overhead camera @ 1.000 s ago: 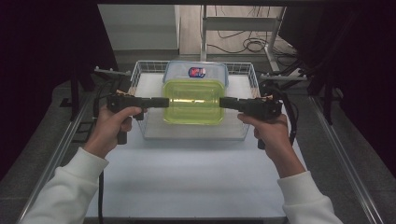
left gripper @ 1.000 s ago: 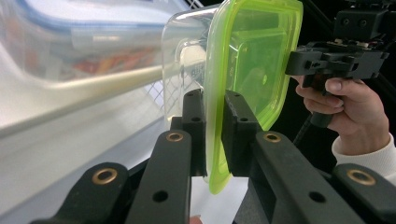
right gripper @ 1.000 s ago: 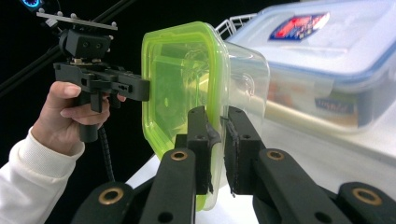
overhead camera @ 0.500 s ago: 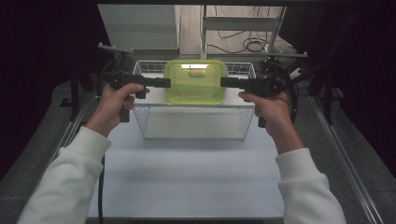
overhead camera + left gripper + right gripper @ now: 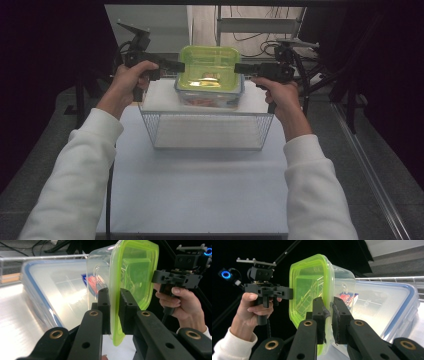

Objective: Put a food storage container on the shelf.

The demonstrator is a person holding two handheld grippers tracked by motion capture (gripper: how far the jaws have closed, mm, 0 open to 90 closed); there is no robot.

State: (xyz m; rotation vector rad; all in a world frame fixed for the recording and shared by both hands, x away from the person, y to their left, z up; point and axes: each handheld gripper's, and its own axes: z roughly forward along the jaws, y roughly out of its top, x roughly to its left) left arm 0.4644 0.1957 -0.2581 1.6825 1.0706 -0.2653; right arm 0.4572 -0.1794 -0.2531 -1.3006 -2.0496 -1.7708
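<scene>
A clear container with a lime-green lid [image 5: 210, 67] hangs in the air between my two grippers, lid up. My left gripper [image 5: 181, 66] is shut on the lid's rim at its left side, seen close up in the left gripper view [image 5: 114, 293]. My right gripper [image 5: 237, 68] is shut on the opposite rim [image 5: 327, 302]. Just beneath the held box lies a clear container with a blue-rimmed lid and a red label [image 5: 210, 102], at the far side of the wire basket [image 5: 207, 131]. The green lid [image 5: 135, 272] and the blue-rimmed container [image 5: 384, 305] also appear in the gripper views.
The wire basket stands on a white tabletop [image 5: 200, 190]. Metal rails [image 5: 370, 170] run along the table's right side. Dark curtains flank both sides, and cables [image 5: 250, 37] and a shelf lie beyond the far edge.
Both hands have carried the green-lidded container up and away from the person, from low over the basket to above the blue-rimmed container. Both grips stayed shut on the rim.
</scene>
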